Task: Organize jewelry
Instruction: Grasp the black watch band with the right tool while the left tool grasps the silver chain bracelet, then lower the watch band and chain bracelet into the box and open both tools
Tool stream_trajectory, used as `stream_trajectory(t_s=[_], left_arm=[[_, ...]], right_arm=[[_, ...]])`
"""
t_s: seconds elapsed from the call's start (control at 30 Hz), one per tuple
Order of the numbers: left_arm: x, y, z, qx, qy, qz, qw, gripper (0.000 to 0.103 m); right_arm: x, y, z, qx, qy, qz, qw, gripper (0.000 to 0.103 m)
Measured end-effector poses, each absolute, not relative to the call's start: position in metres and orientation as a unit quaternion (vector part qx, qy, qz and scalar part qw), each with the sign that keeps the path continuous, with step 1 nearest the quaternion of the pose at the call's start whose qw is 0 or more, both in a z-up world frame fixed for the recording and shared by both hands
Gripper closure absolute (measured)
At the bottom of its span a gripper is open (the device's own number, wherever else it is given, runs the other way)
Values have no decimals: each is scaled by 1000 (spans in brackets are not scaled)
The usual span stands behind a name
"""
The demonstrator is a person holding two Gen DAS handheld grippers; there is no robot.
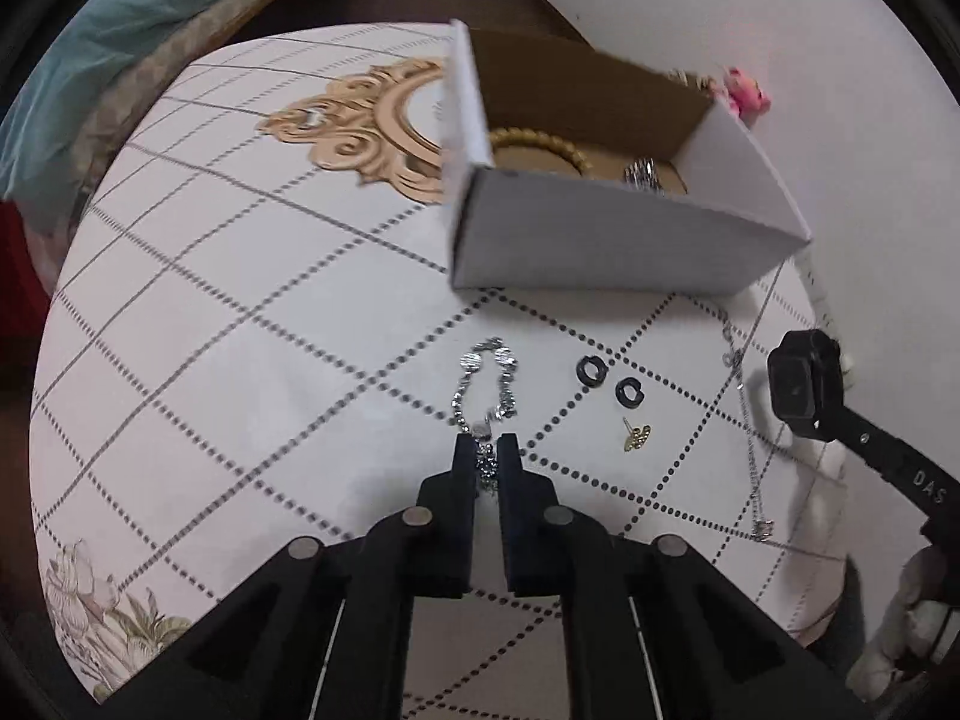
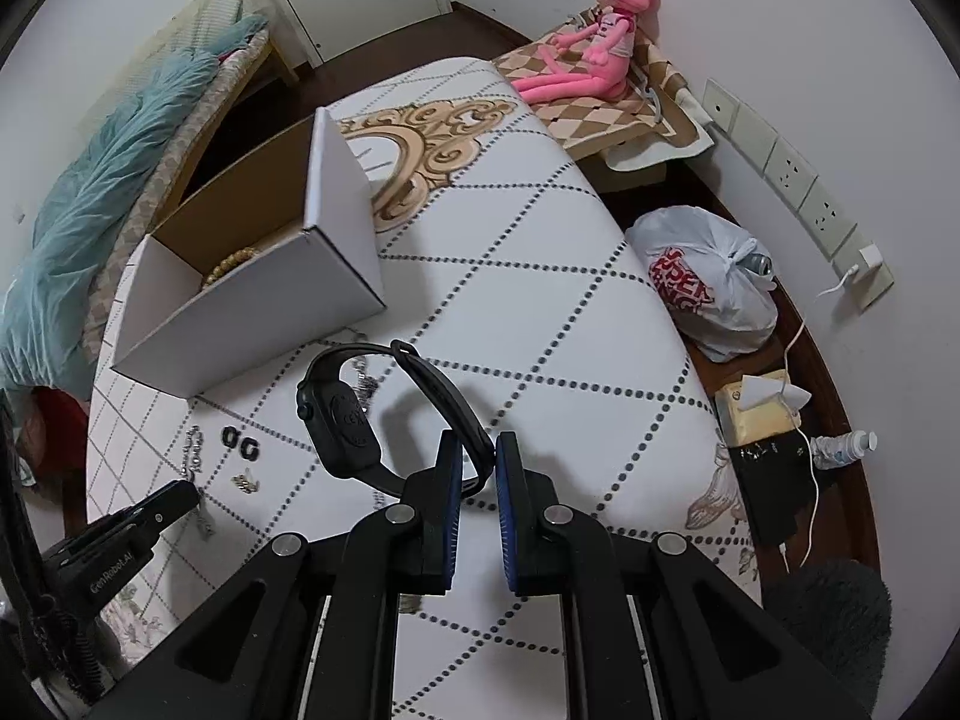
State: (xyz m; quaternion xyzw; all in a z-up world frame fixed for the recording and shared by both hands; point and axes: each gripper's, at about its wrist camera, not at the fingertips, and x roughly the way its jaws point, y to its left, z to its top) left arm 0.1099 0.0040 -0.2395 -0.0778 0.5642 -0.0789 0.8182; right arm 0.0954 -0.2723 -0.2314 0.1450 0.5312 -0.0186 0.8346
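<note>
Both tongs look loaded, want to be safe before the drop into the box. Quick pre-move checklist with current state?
1. Right tongs grip the black watch by its strap: ok; the case hangs out to the left.
2. Left tongs closed on the silver bracelet: ok, but most of the chain lies on the tablecloth.
3. White box open at the top: ok.
4. Room inside the box: cannot tell; beaded bracelet and a silver piece already lie there.
5. Black earrings, gold earring and thin necklace clear of both tongs: ok.
</note>
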Motion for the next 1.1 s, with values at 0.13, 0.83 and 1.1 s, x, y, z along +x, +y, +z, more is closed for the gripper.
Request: stream_trajectory(t_s=[0.13,0.83,1.1], left_arm=[[98,17,-219,-97,547,-84,827,99],[170,-10,-86,-119,459,-163,865,99],[226,-16,-123,-140,518,-170,827,99]], right_arm=[[94,-268,-220,149,521,-8,841,92],[179,-236,-129,138,493,63,857,92],[229,-220,-163,115,551,68,824,92]])
